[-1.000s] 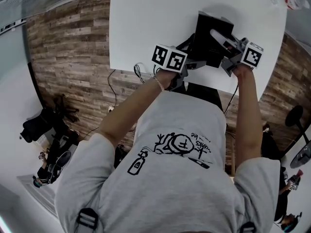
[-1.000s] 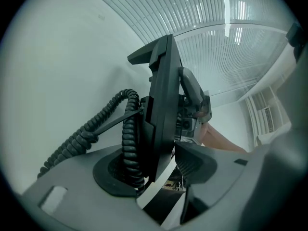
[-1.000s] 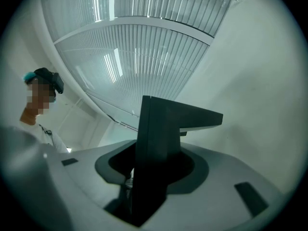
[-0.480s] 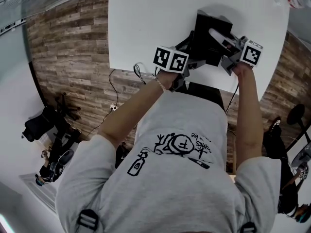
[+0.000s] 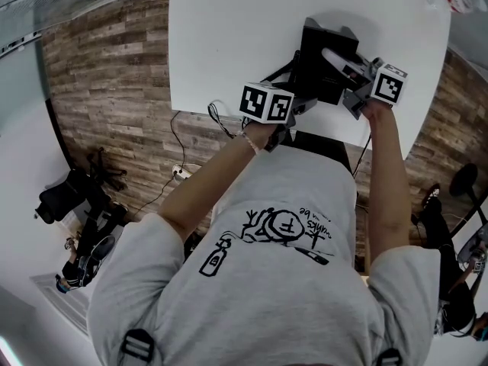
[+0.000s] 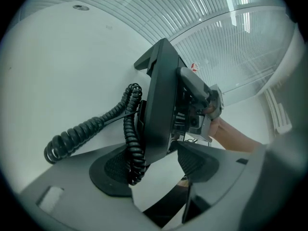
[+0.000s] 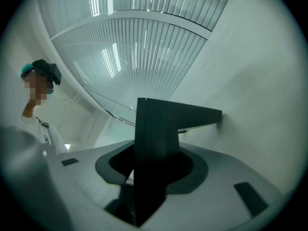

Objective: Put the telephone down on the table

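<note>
The left gripper (image 6: 154, 163) is letting go. Its jaws are opening wide, and the telephone (image 5: 328, 59) and its coiled cord (image 6: 96, 126) sit between them, no longer pinched. The telephone stands tilted near the tabletop's (image 5: 229, 36) near edge, towards the right corner. The right gripper (image 7: 149, 177) has its jaws clamped on the dark casing. It looks set down to me, with only that grip left to release.

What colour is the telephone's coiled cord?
The coiled cord is black, like the telephone; clearest in the left gripper view.
</note>
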`<state>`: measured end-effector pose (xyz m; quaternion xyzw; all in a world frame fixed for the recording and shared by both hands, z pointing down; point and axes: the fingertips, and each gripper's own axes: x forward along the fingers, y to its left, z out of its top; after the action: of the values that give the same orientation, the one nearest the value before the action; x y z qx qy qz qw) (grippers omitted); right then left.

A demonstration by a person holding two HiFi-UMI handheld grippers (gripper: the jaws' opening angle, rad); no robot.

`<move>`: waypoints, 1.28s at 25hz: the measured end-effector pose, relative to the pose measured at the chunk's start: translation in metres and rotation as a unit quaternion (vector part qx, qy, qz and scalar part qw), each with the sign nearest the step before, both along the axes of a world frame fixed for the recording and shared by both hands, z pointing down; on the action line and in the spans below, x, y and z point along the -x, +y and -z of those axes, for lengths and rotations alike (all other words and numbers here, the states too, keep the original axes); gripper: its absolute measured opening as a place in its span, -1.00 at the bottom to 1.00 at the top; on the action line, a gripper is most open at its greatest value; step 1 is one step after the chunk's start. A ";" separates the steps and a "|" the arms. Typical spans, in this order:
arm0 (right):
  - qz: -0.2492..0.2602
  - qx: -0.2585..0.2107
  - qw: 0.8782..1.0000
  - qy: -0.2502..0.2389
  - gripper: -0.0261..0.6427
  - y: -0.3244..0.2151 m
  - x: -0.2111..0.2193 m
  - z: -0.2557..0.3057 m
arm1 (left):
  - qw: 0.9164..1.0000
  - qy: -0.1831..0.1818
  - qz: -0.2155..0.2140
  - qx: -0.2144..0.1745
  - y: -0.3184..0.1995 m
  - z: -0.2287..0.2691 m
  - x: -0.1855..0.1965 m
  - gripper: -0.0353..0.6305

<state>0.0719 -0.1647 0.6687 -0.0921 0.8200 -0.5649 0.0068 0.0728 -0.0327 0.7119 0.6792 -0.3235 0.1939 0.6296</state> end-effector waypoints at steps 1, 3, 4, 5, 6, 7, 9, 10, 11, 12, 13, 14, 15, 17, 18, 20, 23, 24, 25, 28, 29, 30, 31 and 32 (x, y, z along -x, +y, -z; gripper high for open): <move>0.001 -0.002 1.000 0.001 -0.43 0.000 -0.001 -0.001 | 1.000 0.001 0.002 -0.001 0.000 0.001 0.001 -0.07; 0.001 -0.006 1.000 0.004 -0.43 -0.001 -0.001 -0.002 | 1.000 0.007 0.007 0.001 0.001 0.001 0.002 -0.07; 0.000 -0.009 1.000 0.007 -0.43 -0.001 -0.001 -0.002 | 1.000 0.008 0.008 0.002 0.000 0.000 0.002 -0.07; 0.000 -0.011 1.000 0.009 -0.42 -0.001 -0.001 -0.002 | 1.000 0.007 0.007 0.002 0.000 0.000 0.003 -0.07; -0.001 -0.012 1.000 0.010 -0.41 -0.001 -0.001 -0.002 | 1.000 0.006 0.006 0.002 0.000 -0.001 0.003 -0.07; -0.001 -0.013 1.000 0.013 -0.39 -0.001 -0.001 -0.002 | 1.000 0.004 0.004 0.002 0.000 -0.001 0.003 -0.07; -0.002 -0.014 1.000 0.026 -0.38 -0.001 -0.002 -0.002 | 1.000 0.004 0.002 0.002 0.001 -0.001 0.002 -0.07; -0.003 -0.013 0.999 0.033 -0.35 -0.002 -0.002 -0.003 | 1.000 0.005 0.002 0.002 0.001 -0.001 0.001 -0.07; -0.003 -0.011 0.999 0.040 -0.32 -0.002 -0.003 -0.005 | 1.000 0.005 0.003 0.003 0.001 -0.001 0.001 -0.07; -0.005 -0.010 0.999 0.049 -0.29 -0.003 -0.004 -0.007 | 1.000 0.005 0.003 0.002 0.001 -0.001 0.002 -0.07; -0.006 -0.009 0.998 0.058 -0.26 -0.003 -0.006 -0.009 | 1.000 0.004 0.003 0.002 0.001 0.000 0.003 -0.07; -0.006 -0.007 0.998 0.065 -0.23 -0.003 -0.008 -0.011 | 1.000 0.003 0.003 0.001 0.001 0.000 0.004 -0.07; -0.007 -0.004 0.997 0.072 -0.22 -0.002 -0.009 -0.012 | 1.000 0.003 0.003 0.000 0.001 0.001 0.005 -0.07; -0.009 0.000 0.996 0.090 -0.20 -0.001 -0.014 -0.013 | 1.000 0.002 0.003 -0.003 0.001 0.004 0.006 -0.07; -0.012 -0.003 0.995 0.101 -0.20 -0.002 -0.018 -0.012 | 1.000 0.002 0.002 -0.005 0.001 0.006 0.006 -0.07; -0.021 -0.013 0.993 0.119 -0.20 -0.002 -0.028 -0.007 | 1.000 0.001 0.000 -0.007 0.002 0.010 0.005 -0.07; -0.037 -0.029 0.989 0.142 -0.20 -0.002 -0.046 0.006 | 1.000 0.000 0.003 -0.007 0.004 0.018 0.005 -0.07; -0.038 -0.037 0.987 0.153 -0.20 -0.002 -0.051 0.010 | 1.000 -0.003 0.004 -0.009 0.004 0.021 0.007 -0.07; -0.035 -0.049 0.984 0.167 -0.20 -0.002 -0.055 0.014 | 1.000 -0.008 0.005 -0.012 0.002 0.023 0.009 -0.07; -0.027 -0.090 0.973 0.212 -0.20 0.000 -0.060 0.026 | 1.000 -0.015 0.008 -0.022 -0.002 0.031 0.017 -0.07; -0.027 -0.102 0.969 0.223 -0.20 0.001 -0.061 0.030 | 1.000 -0.014 0.008 -0.024 -0.002 0.033 0.019 -0.07; -0.028 -0.112 0.965 0.234 -0.21 0.004 -0.063 0.035 | 0.999 -0.014 0.008 -0.028 -0.003 0.037 0.020 -0.07; -0.030 -0.123 0.962 0.243 -0.21 0.007 -0.064 0.041 | 0.999 -0.015 0.008 -0.033 -0.003 0.041 0.022 -0.07; -0.030 -0.135 0.958 0.253 -0.22 0.010 -0.065 0.046 | 0.999 -0.017 0.009 -0.040 -0.005 0.047 0.024 -0.07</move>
<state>0.1372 -0.1550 0.6225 -0.2546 0.8605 -0.4067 -0.1713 0.0491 -0.0376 0.6654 0.6973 -0.3475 0.1868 0.5984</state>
